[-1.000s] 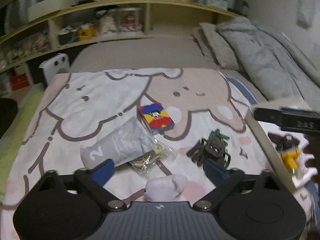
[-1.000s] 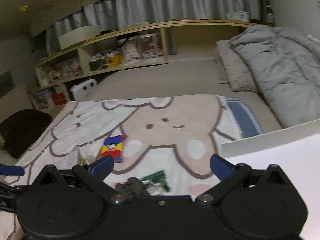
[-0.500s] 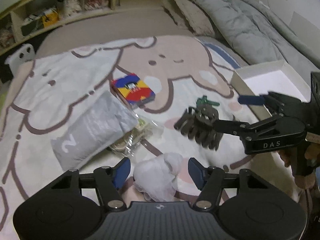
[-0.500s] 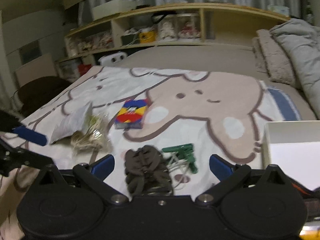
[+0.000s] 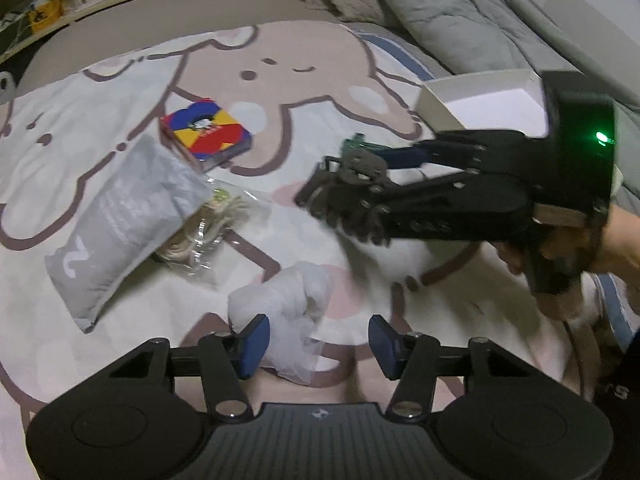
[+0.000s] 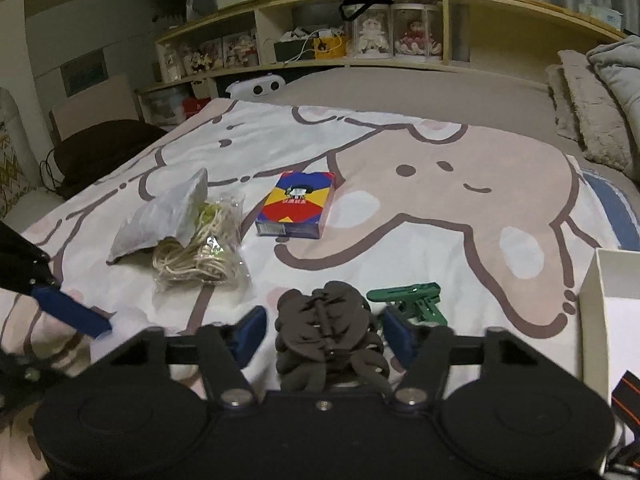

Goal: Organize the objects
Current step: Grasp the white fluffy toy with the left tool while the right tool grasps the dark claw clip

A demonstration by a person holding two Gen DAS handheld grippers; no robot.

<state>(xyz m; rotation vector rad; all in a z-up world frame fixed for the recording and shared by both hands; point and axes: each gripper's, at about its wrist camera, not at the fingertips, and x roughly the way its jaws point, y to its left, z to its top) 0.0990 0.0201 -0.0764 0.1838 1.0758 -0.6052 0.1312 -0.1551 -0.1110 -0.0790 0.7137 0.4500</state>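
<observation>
The right gripper (image 6: 325, 334) brackets the brown hair claw clip (image 6: 330, 336), its blue pads on either side with a little gap showing, so it is narrowed around the clip but not visibly pinching it. That straddle probably sets up a lift toward the white box (image 6: 592, 312), which sits just to the gripper's right. A green clip (image 6: 412, 300) lies just ahead and right of the fingers, touching the brown one. Further ahead lie the colourful card box (image 6: 298, 204) and, to the left, a bag of cord (image 6: 204, 246) tucked under a grey pouch (image 6: 164, 216).

The left gripper (image 5: 318, 338) stands wide, its left pad against a white fabric bundle (image 5: 288, 308) between the fingers, seemingly its next pick.
</observation>
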